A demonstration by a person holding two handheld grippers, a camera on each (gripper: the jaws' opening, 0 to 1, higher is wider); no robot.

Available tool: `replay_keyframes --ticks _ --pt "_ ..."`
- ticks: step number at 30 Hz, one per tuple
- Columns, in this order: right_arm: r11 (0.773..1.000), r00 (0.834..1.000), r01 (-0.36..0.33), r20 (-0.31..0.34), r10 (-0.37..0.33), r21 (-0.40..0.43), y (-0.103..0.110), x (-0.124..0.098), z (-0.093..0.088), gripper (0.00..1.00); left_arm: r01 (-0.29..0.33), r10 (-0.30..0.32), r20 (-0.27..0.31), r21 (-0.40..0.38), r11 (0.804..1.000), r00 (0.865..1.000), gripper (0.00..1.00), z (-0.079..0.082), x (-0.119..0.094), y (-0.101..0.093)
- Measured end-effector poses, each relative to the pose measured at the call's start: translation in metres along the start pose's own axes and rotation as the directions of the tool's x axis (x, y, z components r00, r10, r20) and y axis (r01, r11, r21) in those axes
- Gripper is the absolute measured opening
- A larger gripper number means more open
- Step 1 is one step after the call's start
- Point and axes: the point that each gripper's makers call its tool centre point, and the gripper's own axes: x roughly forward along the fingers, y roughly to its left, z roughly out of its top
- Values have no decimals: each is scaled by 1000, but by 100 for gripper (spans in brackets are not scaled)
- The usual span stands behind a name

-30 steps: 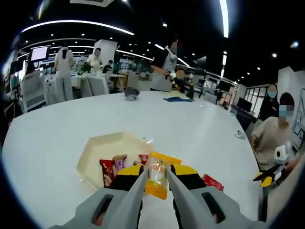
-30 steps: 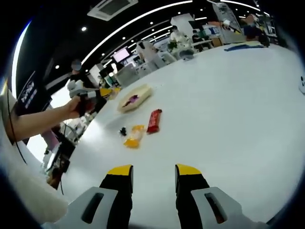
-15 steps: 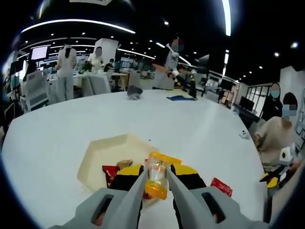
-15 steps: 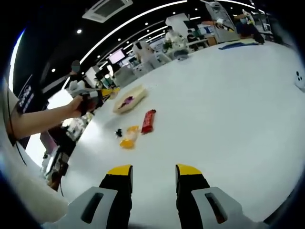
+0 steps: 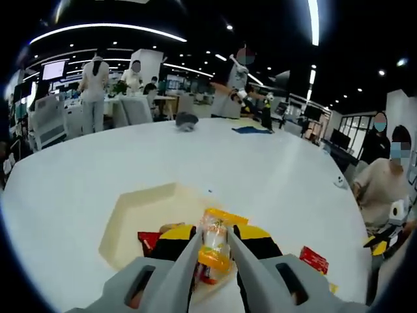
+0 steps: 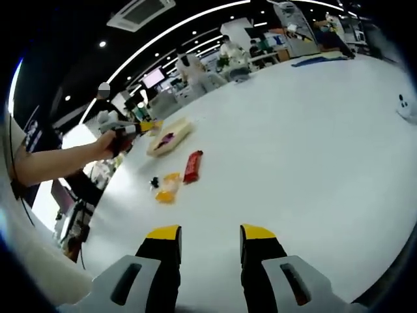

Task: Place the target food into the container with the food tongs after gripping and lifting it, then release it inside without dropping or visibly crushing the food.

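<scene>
Over the table: left gripper (image 5: 214, 236) is hovering above the near edge of the cream tray (image 5: 140, 212), jaws pinching a snack packet (image 5: 214, 242).
Left jaws: pressing on both sides of the packet, which is showing a clear, pale top and an orange lower end; no sign of crushing is showing.
Target food: the snack packet is being held off the surface, between the yellow-tipped jaws, over the near right part of the tray.
Container: the tray is a shallow, angular cream dish sitting on the white table (image 5: 78, 176); a red wrapper (image 5: 148, 240) is lying inside it, partly hidden behind the jaws.
Right of tray: a red packet (image 5: 314, 259) is lying on the table, apart from the tray.
Right gripper (image 6: 208, 241): jaws are standing spread, gripping nothing, above bare white table (image 6: 313, 150).
Right gripper view, far left: the left gripper (image 6: 130, 128) is showing in a person's hand (image 6: 104, 145), just beside the cream tray (image 6: 171, 137).
Loose items: a red packet (image 6: 193, 165) and an orange packet (image 6: 167, 187) are lying side by side near the tray; a small dark object (image 6: 155, 182) is sitting just left of the orange one, too small to identify.
Surroundings: people are standing at desks beyond the table; a seated person (image 5: 384, 189) is at the right.
</scene>
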Motion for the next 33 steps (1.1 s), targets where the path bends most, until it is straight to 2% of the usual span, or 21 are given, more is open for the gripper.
replay_keyframes --ticks 13,18,19,20,27,33 --pt "1000 1000 10 0 -10 6 -6 0 2 36 -36 36 -14 -11 999 999 22 5 16 19" --pt "1000 1000 13 0 -13 8 -7 0 1 36 -38 38 3 -48 998 999 23 7 20 22" --pt "1000 1000 13 -1 -13 9 -7 0 1 36 -36 37 20 -50 998 999 24 9 21 23" --pt "1000 1000 14 -1 -14 9 -7 0 1 36 -54 55 19 -57 997 998 24 9 20 26" --pt "1000 1000 14 -2 -14 10 -7 0 1 36 -62 67 53 -93 994 996 26 17 17 31" --pt "1000 1000 2 -4 -2 1 -2 3 2 35 -67 71 49 -92 994 996 26 18 12 29"
